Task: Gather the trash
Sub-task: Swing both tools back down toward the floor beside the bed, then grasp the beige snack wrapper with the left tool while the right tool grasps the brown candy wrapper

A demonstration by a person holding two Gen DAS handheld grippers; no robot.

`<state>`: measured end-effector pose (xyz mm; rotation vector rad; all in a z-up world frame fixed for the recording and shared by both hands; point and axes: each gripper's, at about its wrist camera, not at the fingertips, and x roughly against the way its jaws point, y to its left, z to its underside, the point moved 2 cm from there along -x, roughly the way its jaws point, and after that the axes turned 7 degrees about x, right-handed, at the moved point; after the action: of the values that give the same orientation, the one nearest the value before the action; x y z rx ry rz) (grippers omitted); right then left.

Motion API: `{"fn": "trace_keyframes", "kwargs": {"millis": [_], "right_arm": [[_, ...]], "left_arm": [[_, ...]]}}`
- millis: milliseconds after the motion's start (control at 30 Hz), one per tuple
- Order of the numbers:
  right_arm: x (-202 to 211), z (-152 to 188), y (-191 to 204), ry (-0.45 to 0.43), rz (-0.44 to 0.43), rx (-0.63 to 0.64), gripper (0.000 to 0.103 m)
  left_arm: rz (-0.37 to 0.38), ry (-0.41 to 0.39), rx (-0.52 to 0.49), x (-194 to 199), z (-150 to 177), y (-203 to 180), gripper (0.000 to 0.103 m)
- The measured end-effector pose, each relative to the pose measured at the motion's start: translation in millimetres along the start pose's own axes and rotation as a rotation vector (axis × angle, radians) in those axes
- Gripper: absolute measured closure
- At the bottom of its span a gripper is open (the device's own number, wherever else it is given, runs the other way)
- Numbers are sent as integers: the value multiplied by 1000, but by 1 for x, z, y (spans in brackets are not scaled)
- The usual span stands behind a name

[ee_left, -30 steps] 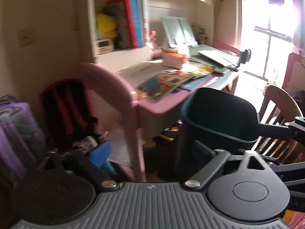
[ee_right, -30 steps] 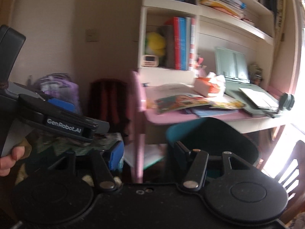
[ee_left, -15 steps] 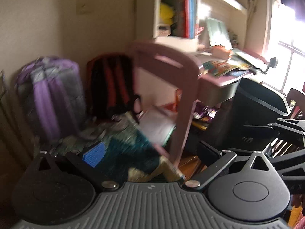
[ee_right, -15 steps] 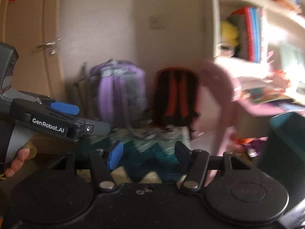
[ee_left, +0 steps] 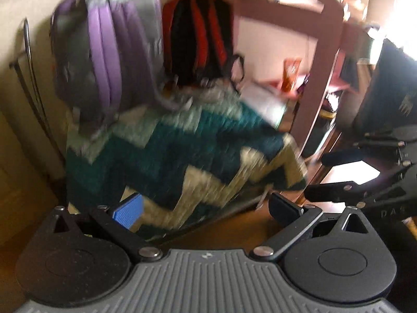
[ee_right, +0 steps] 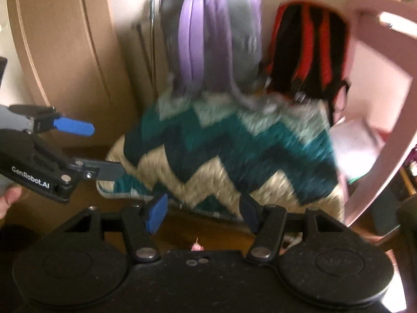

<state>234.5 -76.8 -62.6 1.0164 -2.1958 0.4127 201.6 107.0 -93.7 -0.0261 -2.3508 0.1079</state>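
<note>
Right tool [ee_right: 203, 208] spread empty — zigzag rug [ee_right: 234, 161], backpacks against wall

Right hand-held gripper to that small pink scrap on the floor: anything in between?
Nothing visible. The pink scrap lies on bare wood floor, low between the open fingers of the right hand-held gripper. The zigzag rug starts just beyond it. Blur hides detail.

Wooden floor [ee_left: 234, 224]: zigzag rug [ee_left: 182, 151], purple backpack [ee_left: 109, 44], red-black backpack [ee_left: 198, 36].
</note>
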Motion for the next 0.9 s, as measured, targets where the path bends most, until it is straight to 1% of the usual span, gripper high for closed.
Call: {"fn": "trace_keyframes", "kwargs": {"millis": [100, 200, 367, 467, 633, 733, 800, 900], "right_arm": [[-48, 14, 8, 71, 6, 0, 43], [-98, 29, 10, 163, -16, -39, 43], [-176, 52, 17, 290, -52, -61, 43], [-217, 65, 20, 334, -65, -48, 43], [-279, 91, 29, 398, -104, 29, 43], [-312, 107, 30, 448, -128, 54, 43], [-336, 118, 32, 488, -141, 73, 43], [-366, 134, 36, 537, -150, 132, 43]], "left_arm": [[-13, 54, -11, -36, 22, 23, 0], [-14, 119, -20, -73, 42, 44, 0], [-8, 185, -92, -132, 80, 69, 0], [16, 235, -118, -166, 107, 79, 0], [65, 319, -130, -219, 156, 95, 0], [86, 379, -133, -248, 190, 102, 0], [83, 418, -159, -265, 213, 103, 0], [84, 470, -226, -289, 250, 102, 0]]}}
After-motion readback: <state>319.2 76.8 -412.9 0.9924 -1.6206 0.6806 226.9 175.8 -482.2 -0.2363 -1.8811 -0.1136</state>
